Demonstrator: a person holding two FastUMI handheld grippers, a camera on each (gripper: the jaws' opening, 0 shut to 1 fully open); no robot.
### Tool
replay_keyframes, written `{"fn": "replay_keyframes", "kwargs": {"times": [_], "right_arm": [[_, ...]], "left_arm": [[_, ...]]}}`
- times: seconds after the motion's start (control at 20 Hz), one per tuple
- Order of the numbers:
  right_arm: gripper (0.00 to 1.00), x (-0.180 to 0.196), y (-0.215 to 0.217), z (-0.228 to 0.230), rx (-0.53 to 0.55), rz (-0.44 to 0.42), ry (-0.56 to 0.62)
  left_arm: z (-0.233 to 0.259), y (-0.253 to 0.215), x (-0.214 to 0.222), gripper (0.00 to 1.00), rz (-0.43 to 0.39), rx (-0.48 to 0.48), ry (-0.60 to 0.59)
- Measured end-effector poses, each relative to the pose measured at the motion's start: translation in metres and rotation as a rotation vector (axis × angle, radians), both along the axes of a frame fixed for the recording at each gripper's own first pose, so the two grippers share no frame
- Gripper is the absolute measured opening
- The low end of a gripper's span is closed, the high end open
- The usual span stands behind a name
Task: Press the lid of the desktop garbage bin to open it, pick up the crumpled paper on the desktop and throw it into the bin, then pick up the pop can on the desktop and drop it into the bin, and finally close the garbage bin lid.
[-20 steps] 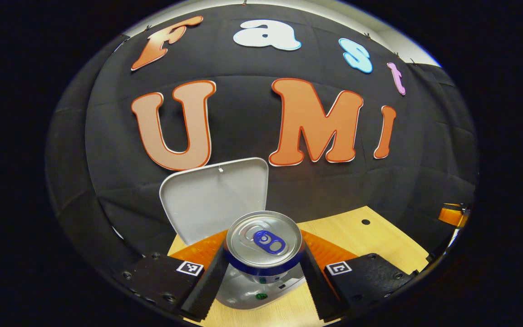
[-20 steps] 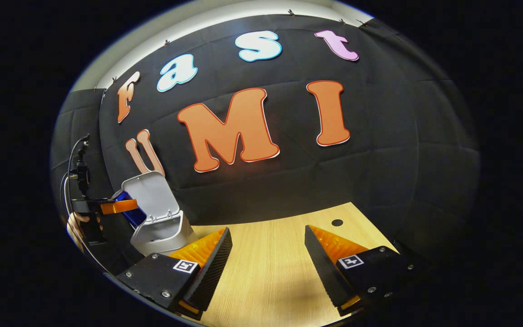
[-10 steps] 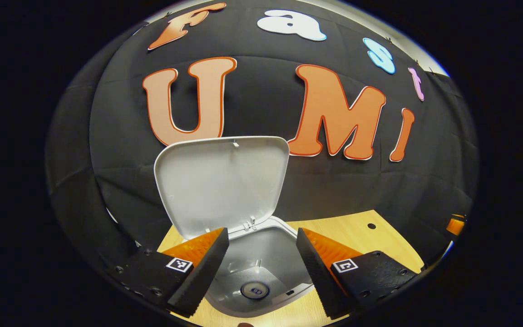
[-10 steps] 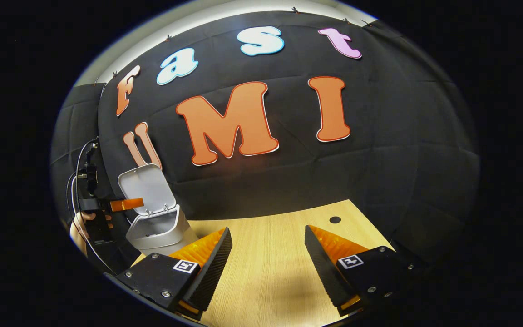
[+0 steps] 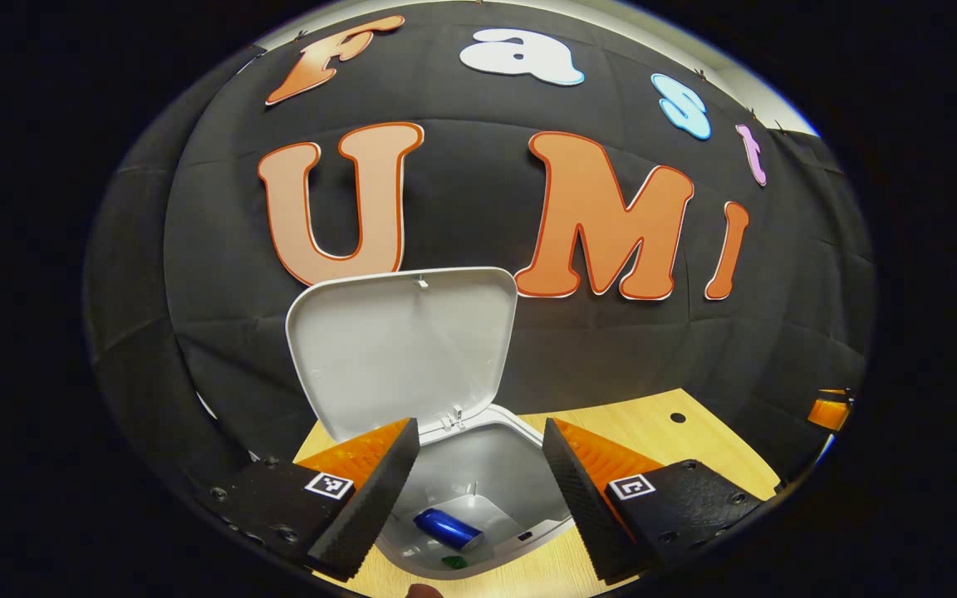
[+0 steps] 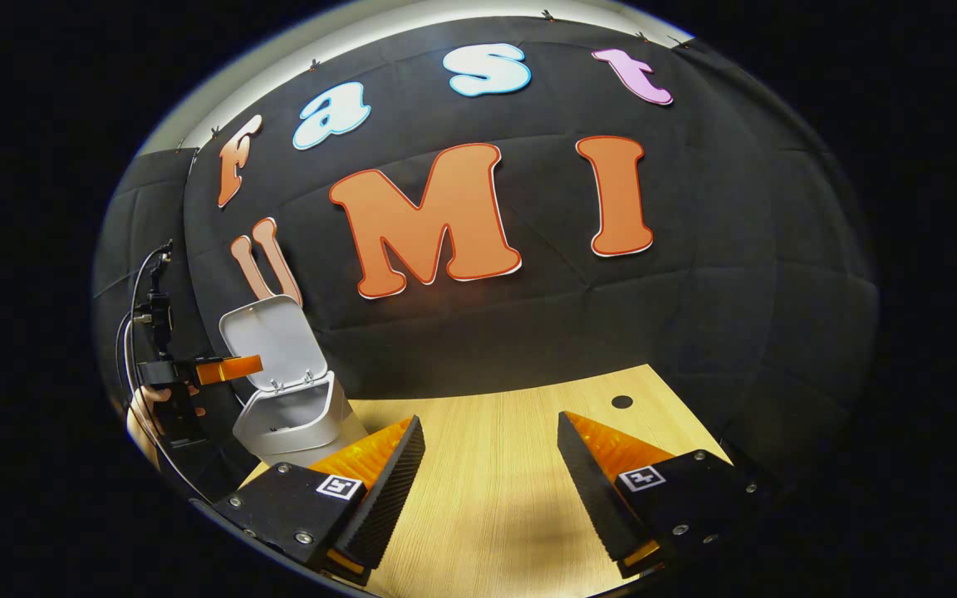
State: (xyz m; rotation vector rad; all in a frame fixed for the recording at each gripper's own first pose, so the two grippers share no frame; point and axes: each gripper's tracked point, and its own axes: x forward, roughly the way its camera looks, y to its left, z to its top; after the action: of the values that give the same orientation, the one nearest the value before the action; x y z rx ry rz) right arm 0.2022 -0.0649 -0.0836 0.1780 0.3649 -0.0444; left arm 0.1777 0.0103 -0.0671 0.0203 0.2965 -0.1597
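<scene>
Can (image 5: 447,529) has dropped from your left tongs (image 5: 478,490), now agape, into bin (image 5: 520,440); right tongs (image 6: 491,490) agape; lid (image 5: 399,349), 12 o'clock, needs closing.

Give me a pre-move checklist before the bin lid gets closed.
1. Pop can inside the garbage bin, lying on its side: ok.
2. Left claw open and empty: ok.
3. Right claw open, over the desk, apart from the bin: ok.
4. Lid upright, not yet closed: not ok.
5. Crumpled paper in the bin: cannot tell.
6. Nothing sticking above the bin rim: ok.
</scene>
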Motion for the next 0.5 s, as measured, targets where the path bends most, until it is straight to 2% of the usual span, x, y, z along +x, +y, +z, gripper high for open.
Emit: {"fn": "replay_keyframes", "kwargs": {"times": [0.25, 0.5], "right_arm": [[0.96, 0.003, 0.006, -0.001, 0.003, 0.017, 0.0], [0.96, 0.005, 0.015, 0.002, 0.011, 0.036, -0.01]], "left_arm": [[0.018, 0.007, -0.008, 0.95, 0.014, 0.013, -0.032], [0.058, 0.023, -0.017, 0.95, 0.039, 0.003, -0.087]]}}
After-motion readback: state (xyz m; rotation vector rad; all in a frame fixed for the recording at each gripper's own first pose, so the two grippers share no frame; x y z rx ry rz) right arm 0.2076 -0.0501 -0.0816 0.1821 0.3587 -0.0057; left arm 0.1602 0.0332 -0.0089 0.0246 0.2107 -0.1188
